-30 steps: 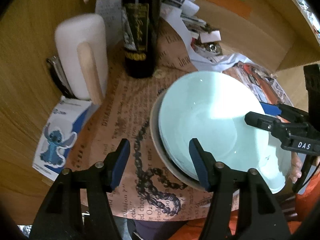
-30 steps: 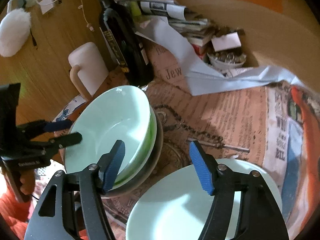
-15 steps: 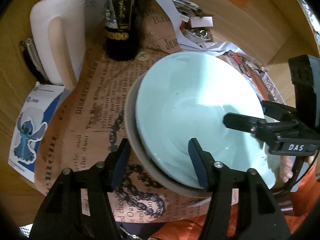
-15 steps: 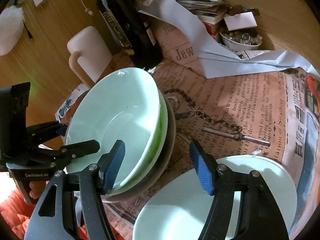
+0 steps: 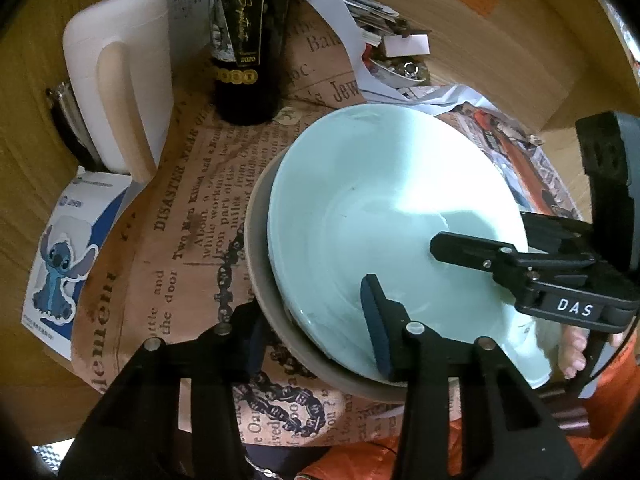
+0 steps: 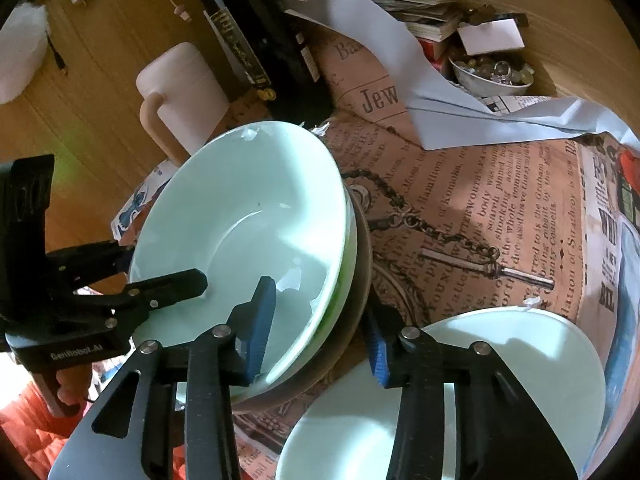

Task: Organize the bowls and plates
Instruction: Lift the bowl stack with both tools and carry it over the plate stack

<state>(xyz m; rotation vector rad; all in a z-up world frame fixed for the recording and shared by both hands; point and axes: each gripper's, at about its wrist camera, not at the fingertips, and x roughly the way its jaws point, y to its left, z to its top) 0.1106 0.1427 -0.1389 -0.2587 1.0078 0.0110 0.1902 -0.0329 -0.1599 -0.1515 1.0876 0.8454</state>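
Two claws closing astride one three-dish stack (image 6: 256,216); one plate (image 6: 520,360) beside.

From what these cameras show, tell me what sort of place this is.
Probably a cluttered table at home: a wine bottle, a stack of pale green bowls on printed newspaper-style paper, and a white mug.

A lived-in home: a cluttered wooden table (image 5: 24,128) spread with brown printed newspaper (image 6: 480,208), a dark wine bottle (image 5: 246,40), a white handled mug (image 5: 120,80), stacked magazines (image 6: 416,12) and a cartoon sticker card (image 5: 60,256).
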